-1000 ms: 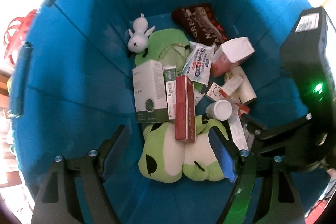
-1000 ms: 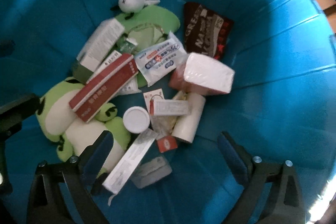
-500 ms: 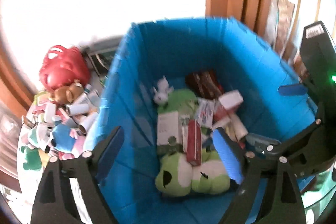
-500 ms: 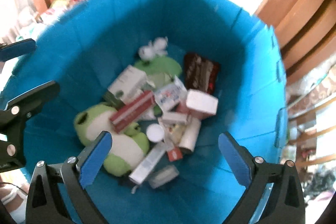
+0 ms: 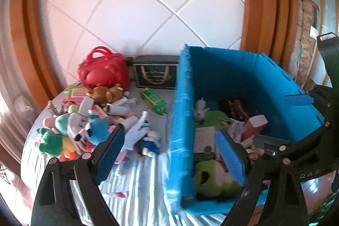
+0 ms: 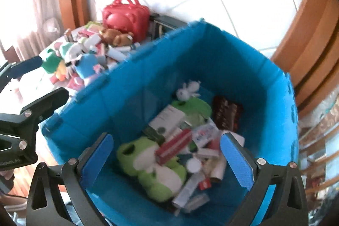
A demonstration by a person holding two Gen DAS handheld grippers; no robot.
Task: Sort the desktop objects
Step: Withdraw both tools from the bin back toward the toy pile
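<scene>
A blue bin (image 6: pixel 148 86) stands on a desk (image 5: pixel 146 200) covered with a pale striped cloth; inside the bin lie a green frog plush (image 6: pixel 152 166), a red box (image 6: pixel 173 147), a white box (image 6: pixel 167 120), a small white plush (image 6: pixel 188 90) and a dark snack packet (image 6: pixel 226 113), heaped together. The left tongs (image 5: pixel 169 154) hang above the bin's left wall, blue pads wide apart, gripping nothing; the right tongs (image 6: pixel 167 160) hover over the bin's contents, likewise spread apart and empty. Left of the bin, unsorted toys and tubes lie piled on the desk: a red handbag (image 5: pixel 101 71), a brown bear (image 5: pixel 106 92), a green carton (image 5: pixel 153 100) and a blue plush (image 5: pixel 97 130).
</scene>
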